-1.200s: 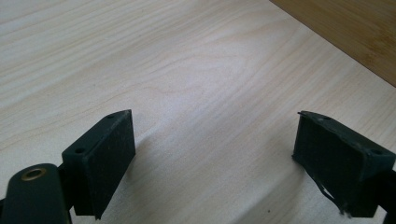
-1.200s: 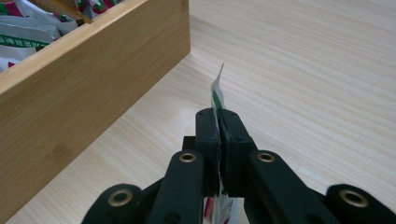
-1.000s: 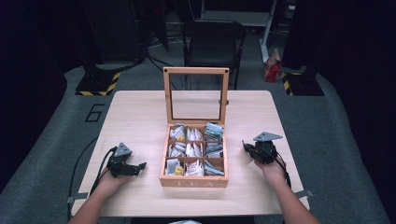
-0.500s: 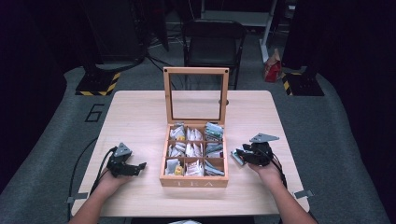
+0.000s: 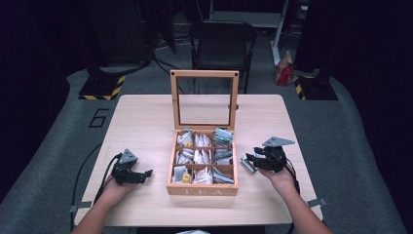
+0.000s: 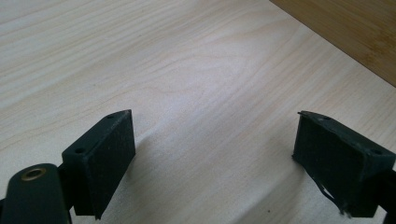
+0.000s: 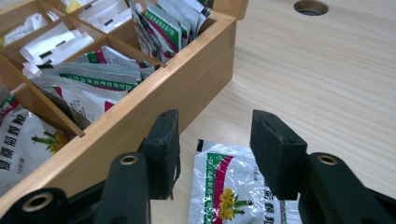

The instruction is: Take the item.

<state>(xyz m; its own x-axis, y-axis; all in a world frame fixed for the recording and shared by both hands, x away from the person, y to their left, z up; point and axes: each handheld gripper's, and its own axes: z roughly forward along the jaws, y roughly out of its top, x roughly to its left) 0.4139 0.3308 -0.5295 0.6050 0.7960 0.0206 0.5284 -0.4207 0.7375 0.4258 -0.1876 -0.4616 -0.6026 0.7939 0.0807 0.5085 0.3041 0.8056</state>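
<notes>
A wooden tea box point(image 5: 202, 189) stands mid-table with its glass lid point(image 5: 204, 74) upright; its compartments hold several tea packets point(image 7: 95, 74). One green-and-white tea packet point(image 7: 233, 186) lies flat on the table just right of the box wall point(image 7: 187, 70). My right gripper point(image 7: 215, 149) hovers open over that packet, its jaws apart on either side of it; from above, the right gripper point(image 5: 251, 161) sits close to the box's right side. My left gripper point(image 6: 212, 154) is open wide over bare wood, and the left gripper point(image 5: 141, 174) lies left of the box.
The light wooden table point(image 5: 141, 122) has a round cable hole point(image 7: 310, 7) beyond the box. A black chair point(image 5: 221, 44) stands behind the far edge. Cables trail from both grippers off the near edge.
My right gripper has moved left toward the box, and a tea packet now lies on the table under its jaws. The left gripper has stayed put.
</notes>
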